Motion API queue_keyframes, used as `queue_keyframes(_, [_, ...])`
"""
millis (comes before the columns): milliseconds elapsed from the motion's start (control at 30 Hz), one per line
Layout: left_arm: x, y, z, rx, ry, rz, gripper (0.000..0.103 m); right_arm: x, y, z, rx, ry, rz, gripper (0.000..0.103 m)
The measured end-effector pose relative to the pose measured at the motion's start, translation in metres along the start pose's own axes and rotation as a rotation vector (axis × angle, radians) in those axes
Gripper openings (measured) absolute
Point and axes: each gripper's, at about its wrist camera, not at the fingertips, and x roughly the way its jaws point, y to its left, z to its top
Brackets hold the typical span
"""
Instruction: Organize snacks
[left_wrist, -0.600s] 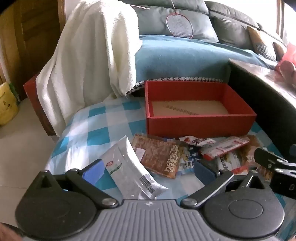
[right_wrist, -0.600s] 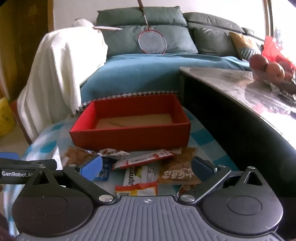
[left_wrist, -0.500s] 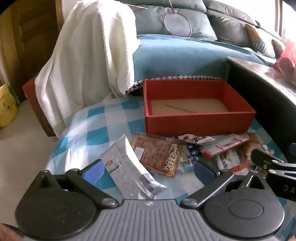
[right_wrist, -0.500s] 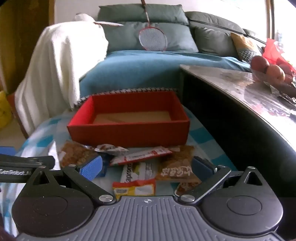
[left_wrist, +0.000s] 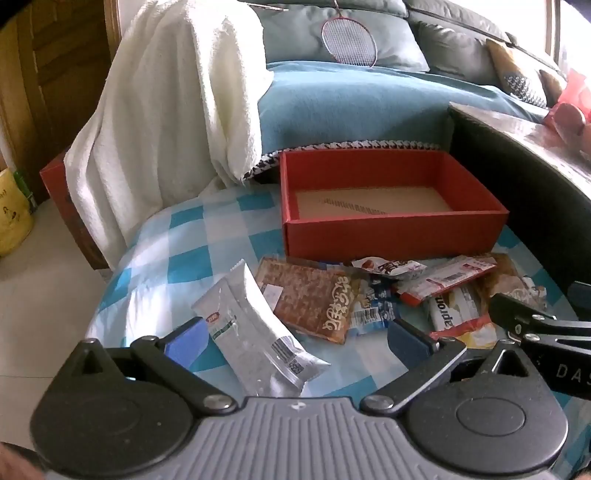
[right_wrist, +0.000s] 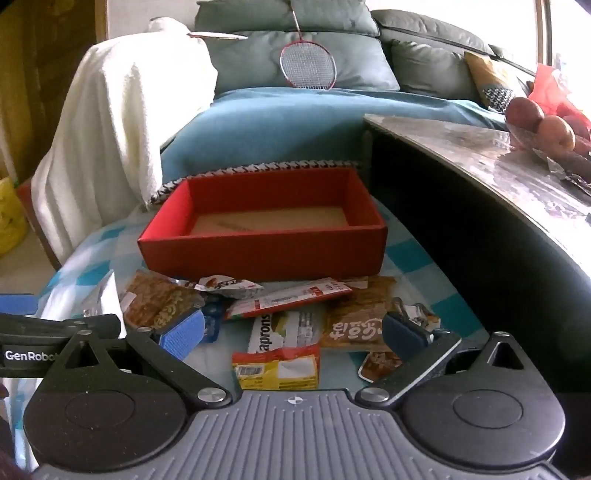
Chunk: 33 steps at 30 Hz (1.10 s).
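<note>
Both claws hang spread wide and grasp nothing: the left claw (left_wrist: 295, 338) above a silvery white packet (left_wrist: 255, 328), the right claw (right_wrist: 291, 326) above a yellow-and-red wafer pack (right_wrist: 276, 367). Snacks lie heaped on the checked cloth just before the empty red box (right_wrist: 266, 251). Judging by this, sorting has barely begun; next, lower and pinch one packet

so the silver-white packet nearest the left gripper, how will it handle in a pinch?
The silver-white packet looks puffy and glossy, so probably light, and its film may slip or crumple. It lies flat on the checked cloth, so it is unlikely to roll.
</note>
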Motion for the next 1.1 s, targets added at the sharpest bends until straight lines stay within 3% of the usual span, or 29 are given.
queue_keyframes(1100, [0.0016, -0.0007, 0.0000, 0.016, 0.025, 0.022, 0.097, 0.0034, 0.0029, -0.0041, -0.005, 0.040, 0.013, 0.103])
